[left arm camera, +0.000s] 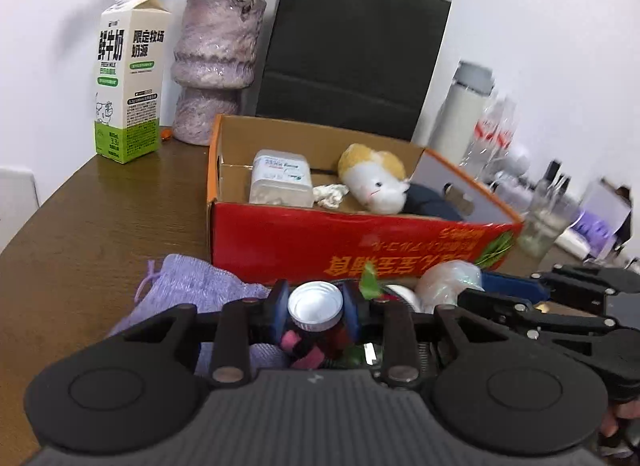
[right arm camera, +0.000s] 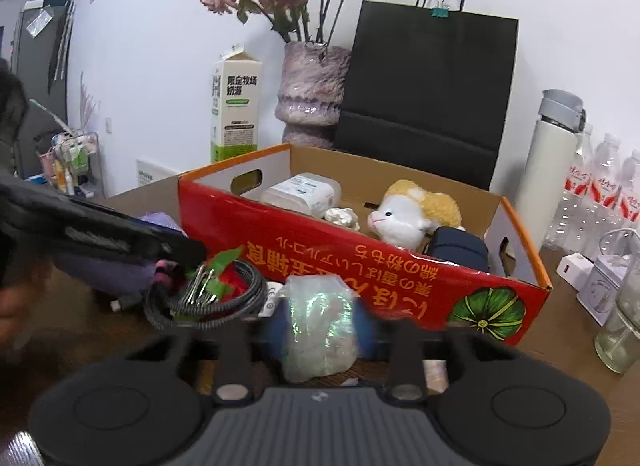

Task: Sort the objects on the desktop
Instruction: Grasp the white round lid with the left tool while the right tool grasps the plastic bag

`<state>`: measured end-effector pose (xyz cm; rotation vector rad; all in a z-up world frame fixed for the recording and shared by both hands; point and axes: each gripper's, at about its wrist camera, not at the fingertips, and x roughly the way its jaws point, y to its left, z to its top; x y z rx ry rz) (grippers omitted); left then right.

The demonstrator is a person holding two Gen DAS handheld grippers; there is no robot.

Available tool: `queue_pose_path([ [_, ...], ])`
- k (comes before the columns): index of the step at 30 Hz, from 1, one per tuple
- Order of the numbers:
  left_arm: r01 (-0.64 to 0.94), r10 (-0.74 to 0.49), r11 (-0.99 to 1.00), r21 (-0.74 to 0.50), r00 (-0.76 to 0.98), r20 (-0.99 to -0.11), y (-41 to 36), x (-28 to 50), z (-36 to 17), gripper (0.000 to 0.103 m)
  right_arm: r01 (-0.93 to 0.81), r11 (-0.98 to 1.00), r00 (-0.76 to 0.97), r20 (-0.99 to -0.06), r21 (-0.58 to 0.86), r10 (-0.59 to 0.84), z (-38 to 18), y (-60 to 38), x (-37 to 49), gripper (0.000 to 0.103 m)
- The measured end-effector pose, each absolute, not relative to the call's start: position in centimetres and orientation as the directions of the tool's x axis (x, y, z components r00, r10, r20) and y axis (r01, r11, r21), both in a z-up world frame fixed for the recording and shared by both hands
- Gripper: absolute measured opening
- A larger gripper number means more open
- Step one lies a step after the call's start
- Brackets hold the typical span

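Brown desk (left arm camera: 100, 217), white wall behind. Left wrist view: milk carton (left arm camera: 130, 77) reads "FRESH MILK"; left gripper (left arm camera: 315, 308) clamps small silver-lidded jar (left arm camera: 316, 306) before red cardboard box (left arm camera: 360, 244). Right wrist view: right gripper (right arm camera: 320, 326) pinches iridescent wrapped bundle (right arm camera: 320, 326) beside box.

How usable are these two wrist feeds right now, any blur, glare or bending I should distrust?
Left wrist view: the jar's silver lid is sharp, but the bottles at right smear. Right wrist view: the iridescent wrapped bundle and blue pads are blurred; the red box stays readable. Both fisheyes bend the edges.

Shiny metal lid (left arm camera: 316, 305) — perhaps glass jar (left arm camera: 318, 336)
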<state>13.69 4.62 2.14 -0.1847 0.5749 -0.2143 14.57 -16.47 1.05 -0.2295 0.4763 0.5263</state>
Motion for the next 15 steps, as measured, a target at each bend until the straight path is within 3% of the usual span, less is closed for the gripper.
queue_pose_path([
  [5,0.141,-0.234,0.964,-0.225,0.852,-0.469,4.5,12.6,3.6,0.029,-0.524,0.851,0.793,-0.378,-0.024,0.478,3.3,-18.1,12.1,0.008],
  [7,0.14,-0.23,0.964,-0.226,0.867,-0.443,4.5,11.8,4.5,0.029,-0.516,0.857,0.808,-0.335,-0.005,0.484,4.1,-18.8,11.2,0.008],
  [10,0.169,-0.256,0.955,-0.244,0.885,-0.389,4.6,10.4,5.9,0.029,-0.497,0.868,0.824,-0.312,0.004,0.473,4.8,-19.2,10.4,0.008],
  [15,0.188,-0.319,0.921,-0.342,0.868,-0.381,4.5,5.2,7.3,0.029,-0.486,0.869,0.816,-0.309,0.088,0.488,5.2,-20.1,8.5,0.007],
])
